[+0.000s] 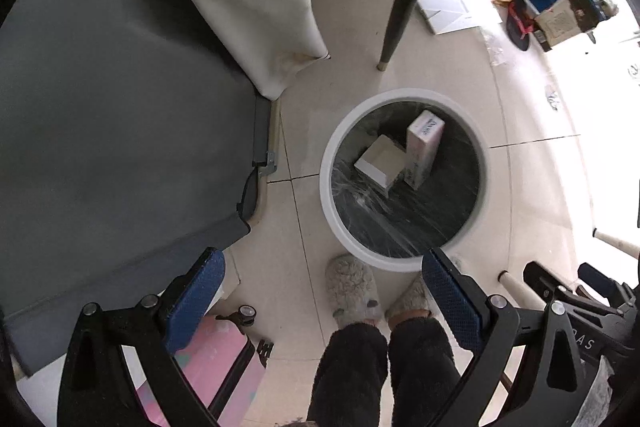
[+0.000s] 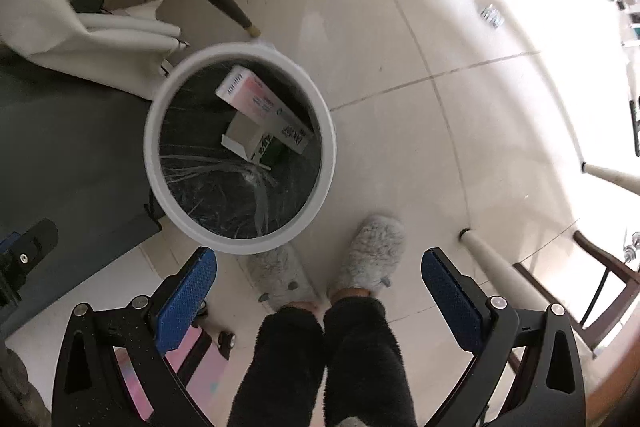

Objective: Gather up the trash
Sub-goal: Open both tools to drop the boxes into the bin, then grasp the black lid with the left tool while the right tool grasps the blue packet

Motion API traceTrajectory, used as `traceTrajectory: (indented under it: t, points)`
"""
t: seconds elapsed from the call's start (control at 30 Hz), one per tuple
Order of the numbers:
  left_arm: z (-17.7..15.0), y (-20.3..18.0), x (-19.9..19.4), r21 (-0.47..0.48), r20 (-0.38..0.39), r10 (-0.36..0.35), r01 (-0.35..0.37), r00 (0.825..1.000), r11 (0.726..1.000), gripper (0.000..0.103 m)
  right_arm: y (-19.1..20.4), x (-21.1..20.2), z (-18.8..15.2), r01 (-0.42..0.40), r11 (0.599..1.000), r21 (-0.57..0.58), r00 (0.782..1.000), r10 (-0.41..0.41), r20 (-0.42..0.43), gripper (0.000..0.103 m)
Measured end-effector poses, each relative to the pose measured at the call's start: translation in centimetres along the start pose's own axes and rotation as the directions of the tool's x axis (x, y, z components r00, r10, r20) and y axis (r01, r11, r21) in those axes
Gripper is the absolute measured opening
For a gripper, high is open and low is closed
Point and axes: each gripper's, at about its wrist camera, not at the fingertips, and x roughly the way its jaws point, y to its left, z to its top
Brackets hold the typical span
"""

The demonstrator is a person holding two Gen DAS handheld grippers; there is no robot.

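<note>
Directly below, on the tiled floor, a round white trash bin (image 1: pixel 404 179) with a black liner holds two small cardboard boxes (image 1: pixel 382 161), lying against each other near its far wall. Both the left gripper (image 1: pixel 320 307) and the right gripper (image 2: pixel 318 299) hang spread wide and empty above the person's two grey slippers (image 2: pixel 372 251). Because the bin stands touching the toes, a careless step could probably tip it.

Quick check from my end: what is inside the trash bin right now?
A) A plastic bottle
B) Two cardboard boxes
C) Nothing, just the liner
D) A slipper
B: two boxes, one plain and one printed, lie on the black liner inside the white-rimmed bin; both tongs, left and right, are open and hold nothing.
</note>
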Motion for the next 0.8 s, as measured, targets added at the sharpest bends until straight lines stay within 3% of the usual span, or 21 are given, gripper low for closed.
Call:
traceTrajectory:
  t: [0.2, 0.43, 0.8]
  points:
    - [-1.6, -0.2, -5.4, 0.003, 0.016, -0.023, 0.023, 1.0, 1.0, 0.101, -0.3, -6.8, -1.7, 0.007, 1.0, -0.009, 0.998, -0.006, 0.064, 0.103]
    - [-4.0, 0.4, -14.6, 0.023, 0.074, -0.049, 0.047, 0.996, 0.999, 0.101, 0.4, -15.2, -4.4, 0.001, 0.999, -0.037, 0.994, 0.003, 0.113, 0.103]
    - [-8.9, 2.3, -27.5, 0.045, 0.135, -0.101, 0.096, 0.986, 0.994, 0.101, 1.3, -30.8, -10.4, -0.103, 0.993, -0.06, 0.973, 0.113, 0.201, 0.101]
